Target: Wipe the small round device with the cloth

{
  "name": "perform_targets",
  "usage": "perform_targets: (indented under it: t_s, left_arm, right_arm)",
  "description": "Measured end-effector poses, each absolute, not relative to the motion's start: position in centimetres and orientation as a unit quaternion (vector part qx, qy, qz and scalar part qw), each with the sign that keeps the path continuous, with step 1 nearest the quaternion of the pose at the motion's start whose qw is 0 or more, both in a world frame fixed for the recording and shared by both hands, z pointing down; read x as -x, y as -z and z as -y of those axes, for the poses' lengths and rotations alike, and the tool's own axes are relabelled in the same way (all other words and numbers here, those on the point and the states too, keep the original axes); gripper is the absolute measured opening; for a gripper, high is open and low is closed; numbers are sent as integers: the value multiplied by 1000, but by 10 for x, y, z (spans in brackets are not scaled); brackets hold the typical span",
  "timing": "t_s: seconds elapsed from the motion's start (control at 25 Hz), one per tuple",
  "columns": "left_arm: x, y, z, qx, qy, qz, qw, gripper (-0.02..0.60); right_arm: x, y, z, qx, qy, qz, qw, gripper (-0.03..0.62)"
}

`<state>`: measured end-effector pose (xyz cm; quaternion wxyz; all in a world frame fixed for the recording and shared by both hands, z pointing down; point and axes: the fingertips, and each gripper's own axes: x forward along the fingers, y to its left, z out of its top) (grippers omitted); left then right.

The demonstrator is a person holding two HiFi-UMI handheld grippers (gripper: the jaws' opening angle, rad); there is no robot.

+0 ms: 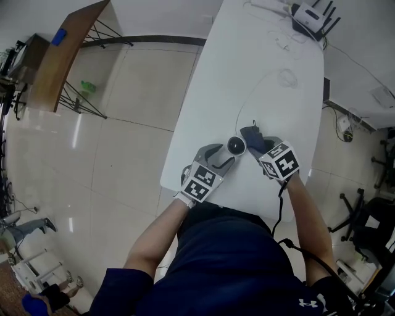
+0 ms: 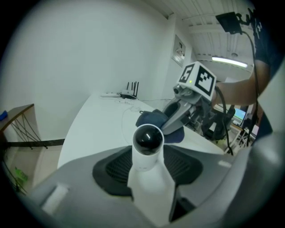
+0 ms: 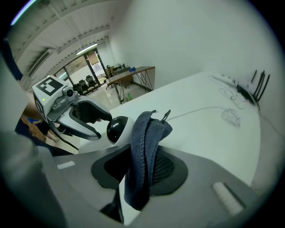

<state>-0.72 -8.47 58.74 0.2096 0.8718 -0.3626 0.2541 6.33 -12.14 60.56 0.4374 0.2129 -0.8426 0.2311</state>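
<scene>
The small round device (image 2: 148, 139) is a white camera with a black dome face, and my left gripper (image 2: 149, 178) is shut on its white body. In the head view the device (image 1: 236, 145) sits over the near part of the white table (image 1: 259, 99), between both grippers. My right gripper (image 3: 140, 178) is shut on a folded dark blue cloth (image 3: 144, 151), held just right of the device (image 3: 116, 129). The cloth (image 1: 253, 137) lies against the device's right side; from the left gripper view the cloth (image 2: 156, 119) shows behind the dome. My left gripper (image 1: 223, 155) and right gripper (image 1: 259, 147) flank it.
A thin white cable (image 1: 256, 86) runs from the device up the table to a coil. A router with antennas (image 1: 313, 17) and more cables sit at the far end. A wooden desk (image 1: 62, 52) stands at the left on the tiled floor. Office chairs (image 1: 364, 213) are at the right.
</scene>
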Motion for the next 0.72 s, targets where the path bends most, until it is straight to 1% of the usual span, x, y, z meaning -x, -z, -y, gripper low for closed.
perform_targets:
  t_s: [0.08,0.28,0.4,0.48,0.56,0.64,0.72]
  left_arm:
    - [8,-585,82,-872,-251,366,207,218]
    - [10,-586,71,-869,-257,369,206,218]
    - [11,-585,67,-869,-256,370,208,218]
    - [12,-583,66,-869,-254,370,207,218]
    - [13,-582,66,-870,-251,371,207,218]
    - [13,-578,68,-871,-245,373,208,218]
    - [12,-574,71,-872,-242,373,204,218]
  right_arm:
    - [-59,-586,124,-220,-152,848,457,118]
    - [-38,-556,110,-171,126,811,545,118]
    - [-31,-554,100,-140,231,772,575,118]
    - [-28,-552,96,-131,264,760,580,118]
    - [-25,-550,92,-130,270,761,575,118]
    - [-22,-544,91,-141,239,785,553,118]
    - [-22,-534,97,-173,161,826,512,118]
